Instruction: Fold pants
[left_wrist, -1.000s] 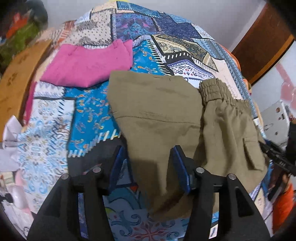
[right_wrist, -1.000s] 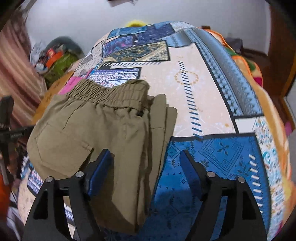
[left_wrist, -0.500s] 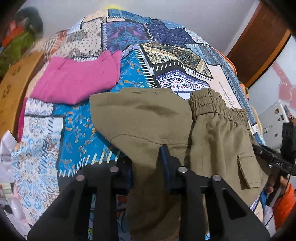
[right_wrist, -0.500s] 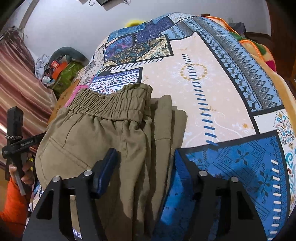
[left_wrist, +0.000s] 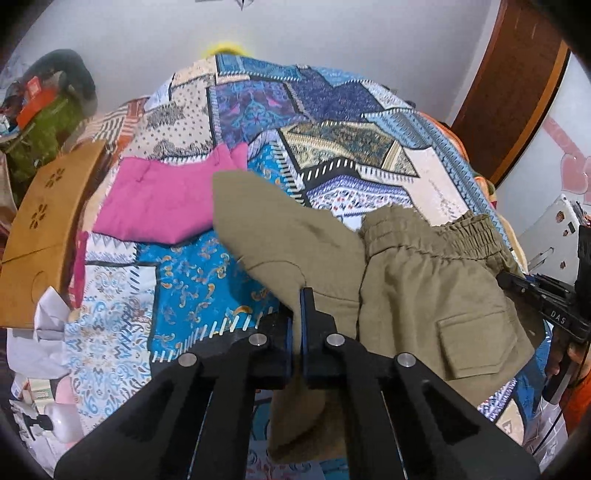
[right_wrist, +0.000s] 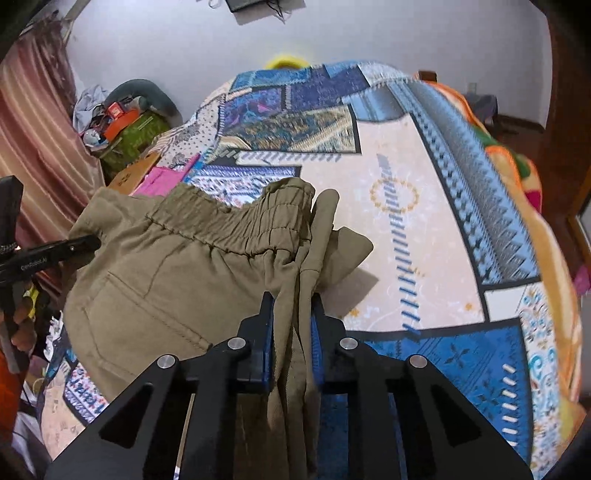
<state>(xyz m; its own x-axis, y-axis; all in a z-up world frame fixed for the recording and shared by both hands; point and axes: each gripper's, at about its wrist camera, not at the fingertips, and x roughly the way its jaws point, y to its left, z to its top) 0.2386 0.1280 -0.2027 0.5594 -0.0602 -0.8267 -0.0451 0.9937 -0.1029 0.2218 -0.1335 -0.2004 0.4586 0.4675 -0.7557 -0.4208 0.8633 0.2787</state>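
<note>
Your left gripper (left_wrist: 297, 317) is clamped on a fold of the olive pants (left_wrist: 417, 295), its blue-lined fingers pressed nearly together with cloth pinched between them. Your right gripper (right_wrist: 291, 321) is likewise closed on the pants (right_wrist: 177, 273), holding a thick bunch of layered fabric at the garment's side edge, just below the elastic waistband (right_wrist: 229, 221).

Surroundings: the pants lie on a patchwork bedspread (left_wrist: 325, 122) of blue, cream and purple panels. A pink garment (left_wrist: 162, 199) lies flat on the spread to the left of the pants; the raised olive flap overlaps its near corner in the left wrist view, and whether they touch cannot be told. A tan wooden board (left_wrist: 44, 229) with cut-out flower shapes stands at the bed's left edge. Clutter, including a green bag (right_wrist: 140, 133), sits against the far wall beside a striped curtain (right_wrist: 33, 140). A brown wooden door frame (left_wrist: 509, 85) stands at the right. Nothing lies between either gripper and the cloth it holds.

Orientation: the waistband points away from you, toward the far end of the bed. A cargo pocket (left_wrist: 472, 343) faces up on the near panel. The garment is folded over itself, one olive flap lifted and tilted toward the pink garment. Its long axis cannot be judged in this bunched state.
</note>
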